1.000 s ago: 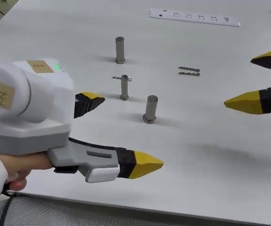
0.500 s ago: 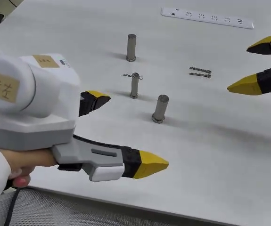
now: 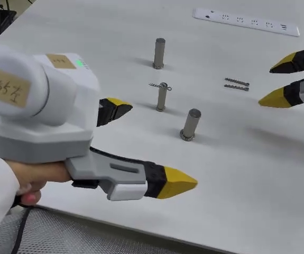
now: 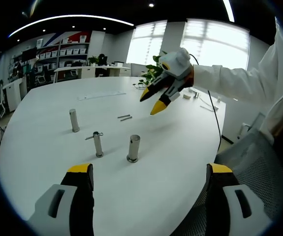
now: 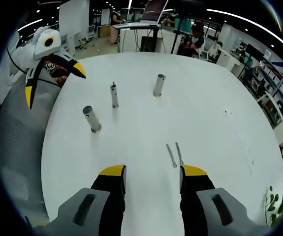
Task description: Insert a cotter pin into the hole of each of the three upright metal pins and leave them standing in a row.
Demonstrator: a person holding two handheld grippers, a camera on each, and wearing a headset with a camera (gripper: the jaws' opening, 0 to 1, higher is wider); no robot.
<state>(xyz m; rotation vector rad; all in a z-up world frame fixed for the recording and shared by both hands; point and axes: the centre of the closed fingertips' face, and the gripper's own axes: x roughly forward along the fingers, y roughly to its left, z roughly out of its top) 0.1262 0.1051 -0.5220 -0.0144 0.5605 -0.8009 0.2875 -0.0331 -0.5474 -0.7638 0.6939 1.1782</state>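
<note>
Head view: left hand-held gripper [image 3: 149, 145] spread wide, empty, near the upright pins [image 3: 191, 124]. The middle pin [image 3: 162, 100] carries a cotter pin [image 3: 159, 85]. Right hand-held gripper [image 3: 276, 80] is open beside the loose cotter pins [image 3: 237, 84].

Left gripper view: white worktop [image 4: 43, 172], bright office windows [image 4: 205, 44].

Right gripper view: the loose pair lies flat, so I'd say it could skid from a pinch, and a stray jaw could topple an upright.

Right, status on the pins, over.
Left gripper, right gripper open, empty. Middle pin cottered; far pin, near pin bare. Cotter pins loose on table. Nothing blocking.

Held aloft, left gripper [image 3: 161, 145] and right gripper [image 3: 267, 84] gape.
</note>
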